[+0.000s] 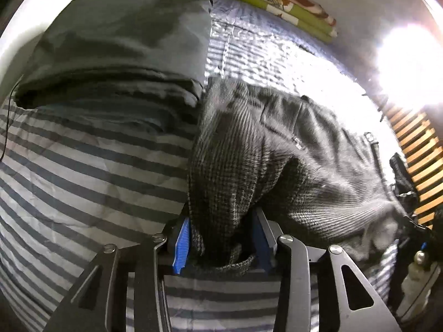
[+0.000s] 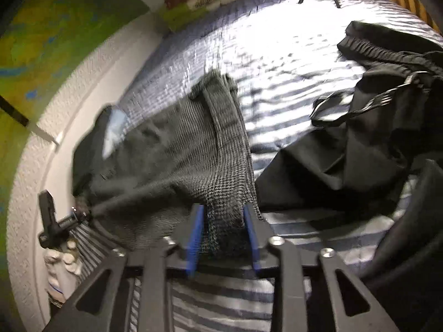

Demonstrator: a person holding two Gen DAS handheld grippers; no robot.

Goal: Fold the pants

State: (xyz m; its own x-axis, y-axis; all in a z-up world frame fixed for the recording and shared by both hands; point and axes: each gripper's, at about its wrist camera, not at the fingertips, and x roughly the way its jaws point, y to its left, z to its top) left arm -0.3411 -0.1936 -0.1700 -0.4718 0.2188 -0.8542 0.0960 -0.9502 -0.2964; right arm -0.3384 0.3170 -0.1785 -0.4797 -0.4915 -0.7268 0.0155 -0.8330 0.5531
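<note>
Two grippers are sharing one pair of grey checked woven pants, which is draping over the striped bedsheet; the left gripper is pinching one bunched end, the right gripper is pinching the other between blue ribbed pads. The coarse weave is sagging between them, so a slack or uneven pull could be dragging it into the folded dark stack or the loose black garment.

Both grippers: black slotted linkages, silver screws, blue-padded jaws.
</note>
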